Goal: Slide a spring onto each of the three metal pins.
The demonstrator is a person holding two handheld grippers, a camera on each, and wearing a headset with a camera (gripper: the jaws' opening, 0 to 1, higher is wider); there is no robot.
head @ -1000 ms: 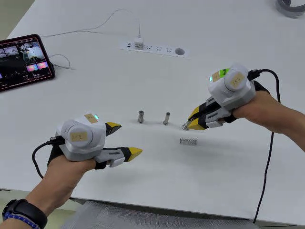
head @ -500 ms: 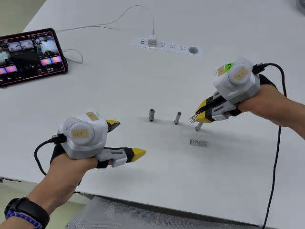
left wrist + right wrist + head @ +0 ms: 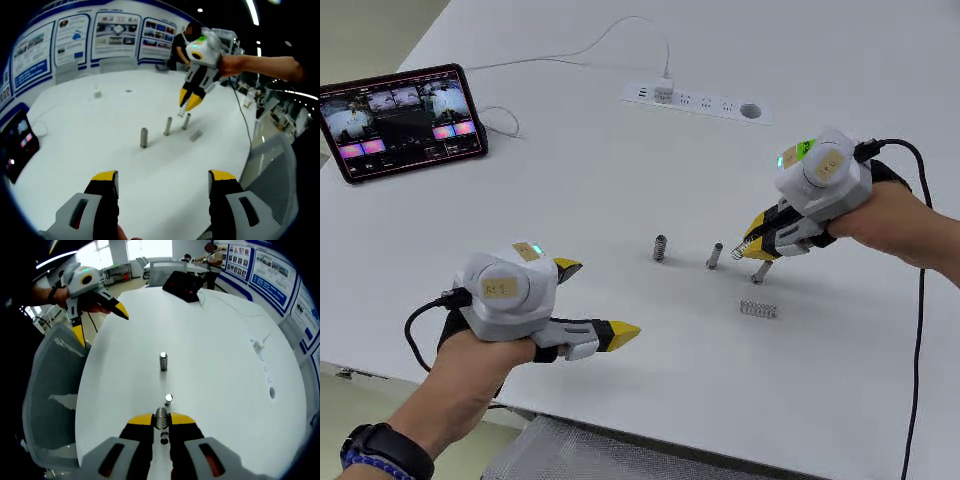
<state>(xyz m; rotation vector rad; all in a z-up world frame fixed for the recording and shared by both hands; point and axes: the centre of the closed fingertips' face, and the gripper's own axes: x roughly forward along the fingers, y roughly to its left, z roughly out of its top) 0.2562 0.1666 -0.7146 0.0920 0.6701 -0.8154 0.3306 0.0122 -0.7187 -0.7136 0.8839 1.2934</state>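
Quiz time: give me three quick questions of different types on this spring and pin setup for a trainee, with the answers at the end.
1. True or false: the left gripper is shut.
2. Which pin in the head view is already loaded? A) leftmost B) middle C) rightmost
3. Fill in: the right gripper is shut on a ____.

Key:
1. False. Its jaws stand open and empty.
2. A, the leftmost pin.
3. spring.
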